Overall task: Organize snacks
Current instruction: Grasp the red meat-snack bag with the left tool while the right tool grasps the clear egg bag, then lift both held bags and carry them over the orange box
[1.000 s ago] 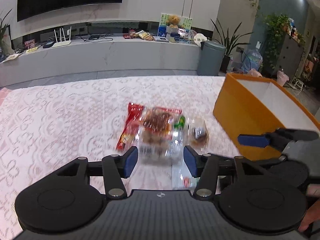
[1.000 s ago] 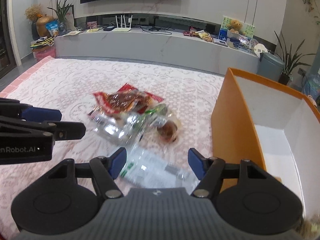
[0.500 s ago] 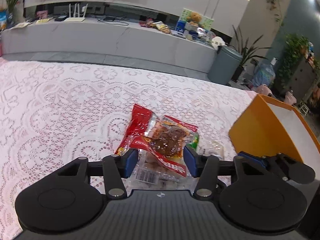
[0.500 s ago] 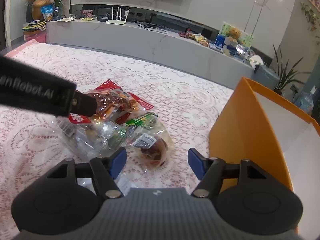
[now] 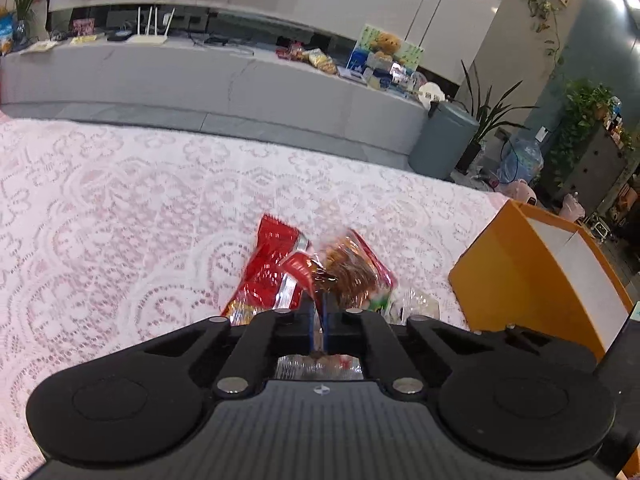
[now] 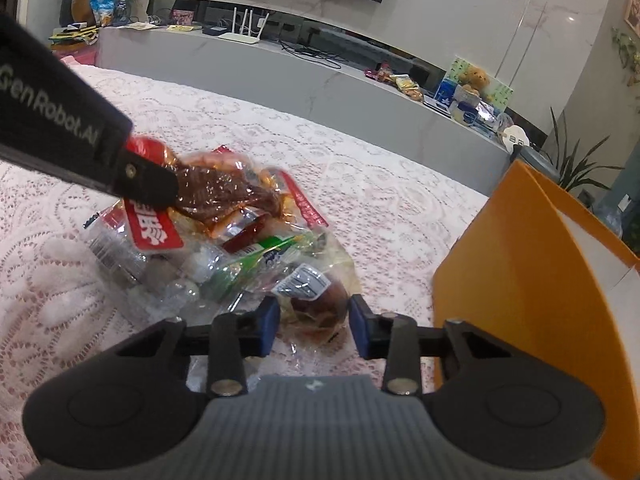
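Observation:
A pile of snack packets lies on the lace tablecloth (image 5: 120, 220). My left gripper (image 5: 319, 322) is shut on a clear packet of brown meat snack with red edges (image 5: 352, 276), and the right wrist view shows it pinched and raised off the pile (image 6: 224, 192). A red packet (image 5: 268, 268) lies just left of it. My right gripper (image 6: 312, 326) is open, its blue pads either side of a clear packet holding a brown bun (image 6: 320, 300). An orange box (image 6: 520, 260) with a white inside stands to the right.
Clear and green wrappers (image 6: 248, 260) lie in the pile between the grippers. The orange box (image 5: 532, 276) stands close to the right of the pile. Beyond the table are a grey cabinet (image 5: 240, 80), a grey bin (image 5: 444, 140) and plants.
My left gripper has closed on the brown meat snack packet and lifted its edge. My right gripper has moved forward so that its pads flank the bun packet, and has narrowed.

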Demonstrator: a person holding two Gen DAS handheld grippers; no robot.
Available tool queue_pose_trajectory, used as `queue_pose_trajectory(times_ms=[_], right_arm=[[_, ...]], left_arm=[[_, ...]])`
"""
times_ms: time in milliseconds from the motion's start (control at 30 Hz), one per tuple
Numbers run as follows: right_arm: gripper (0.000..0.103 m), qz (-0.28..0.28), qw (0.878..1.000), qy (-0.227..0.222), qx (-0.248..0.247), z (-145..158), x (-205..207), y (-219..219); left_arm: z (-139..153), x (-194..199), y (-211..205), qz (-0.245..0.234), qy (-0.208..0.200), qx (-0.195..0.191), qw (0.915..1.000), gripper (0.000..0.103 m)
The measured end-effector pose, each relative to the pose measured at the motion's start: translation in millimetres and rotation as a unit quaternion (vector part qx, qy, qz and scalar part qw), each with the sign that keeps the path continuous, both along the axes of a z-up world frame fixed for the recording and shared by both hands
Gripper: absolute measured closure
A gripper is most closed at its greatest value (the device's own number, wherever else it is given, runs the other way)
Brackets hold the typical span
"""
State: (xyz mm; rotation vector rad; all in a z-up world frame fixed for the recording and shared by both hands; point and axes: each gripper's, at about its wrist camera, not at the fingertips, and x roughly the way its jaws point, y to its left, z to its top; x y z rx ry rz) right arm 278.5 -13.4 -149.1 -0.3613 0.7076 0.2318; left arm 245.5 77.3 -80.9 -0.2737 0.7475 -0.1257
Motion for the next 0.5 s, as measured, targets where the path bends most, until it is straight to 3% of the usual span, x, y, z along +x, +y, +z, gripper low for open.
queue_pose_trajectory(times_ms=[500], right_arm=[[0.072, -0.003, 0.999, -0.016, 0.033, 43, -35, -13]], left_arm=[[48, -28, -16, -0.005, -0.047, 0.043, 0.9980, 0.103]])
